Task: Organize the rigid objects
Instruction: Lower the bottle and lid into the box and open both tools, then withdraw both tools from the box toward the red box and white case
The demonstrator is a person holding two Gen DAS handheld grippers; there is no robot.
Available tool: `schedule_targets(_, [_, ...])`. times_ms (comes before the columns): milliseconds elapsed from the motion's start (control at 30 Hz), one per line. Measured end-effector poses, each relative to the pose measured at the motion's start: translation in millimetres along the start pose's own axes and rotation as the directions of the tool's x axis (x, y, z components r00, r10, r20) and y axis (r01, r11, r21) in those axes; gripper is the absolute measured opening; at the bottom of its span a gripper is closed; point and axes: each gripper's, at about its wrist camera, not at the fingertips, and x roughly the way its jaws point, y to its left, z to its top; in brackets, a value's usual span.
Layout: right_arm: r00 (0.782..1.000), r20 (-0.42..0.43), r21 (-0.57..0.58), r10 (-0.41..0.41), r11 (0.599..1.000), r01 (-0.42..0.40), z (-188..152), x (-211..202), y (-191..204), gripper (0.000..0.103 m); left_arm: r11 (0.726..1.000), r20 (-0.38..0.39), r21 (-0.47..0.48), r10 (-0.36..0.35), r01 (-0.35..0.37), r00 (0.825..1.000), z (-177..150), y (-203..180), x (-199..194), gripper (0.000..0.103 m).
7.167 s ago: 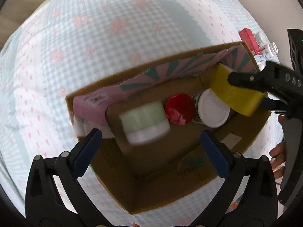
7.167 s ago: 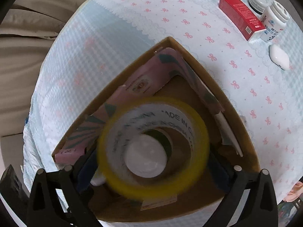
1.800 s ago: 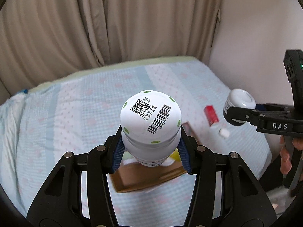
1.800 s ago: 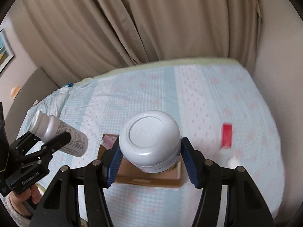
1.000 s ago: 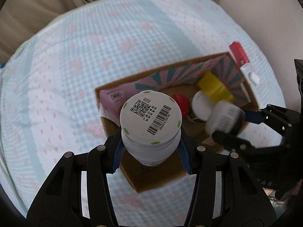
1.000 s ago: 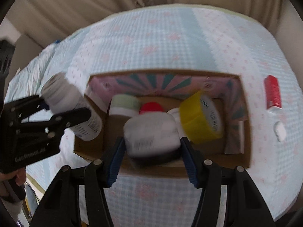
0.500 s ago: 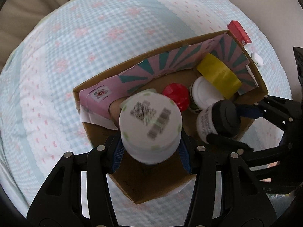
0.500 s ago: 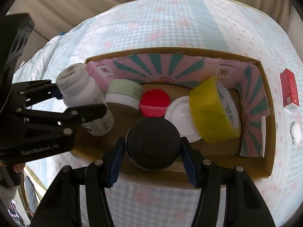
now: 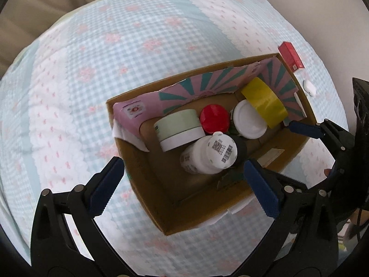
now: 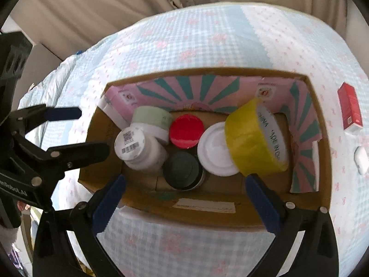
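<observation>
A cardboard box (image 9: 147, 194) (image 10: 207, 214) with a pink and teal lining sits on the bed. Inside stand a white bottle with a barcode base (image 9: 211, 155) (image 10: 138, 149), a black-lidded jar (image 10: 183, 173), a pale green jar (image 9: 178, 128) (image 10: 152, 117), a red lid (image 9: 214, 121) (image 10: 186, 130), a white lid (image 9: 250, 122) (image 10: 216, 152) and a yellow tape roll (image 9: 264, 101) (image 10: 251, 143). My left gripper (image 9: 184, 188) is open above the bottle, holding nothing. My right gripper (image 10: 184, 204) is open above the black jar, holding nothing.
A red carton (image 9: 290, 55) (image 10: 350, 106) and a small white case (image 9: 309, 87) (image 10: 362, 159) lie on the bedspread right of the box. Curtains (image 10: 115, 7) hang behind the bed. The right gripper's fingers (image 9: 306, 130) reach over the box's right rim in the left wrist view.
Both grippers have opened. The white bottle and the black-lidded jar, held half a second ago, now stand in the box next to each other.
</observation>
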Motion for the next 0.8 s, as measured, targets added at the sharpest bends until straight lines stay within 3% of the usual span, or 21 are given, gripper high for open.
schedule_targets(367, [0.997,0.078,-0.008,-0.025,1.0,0.026,7,-46,11,0.103,0.998,0.093,-0.055,0.014,-0.009,0.996,-9,2,-67,0.103])
schedule_targets(800, [0.989,0.129,-0.01,-0.079,0.997,0.081,6,-166,31,0.103,0.993,0.239,-0.112,0.055,-0.029,0.969,-23,-30,-187,0.103])
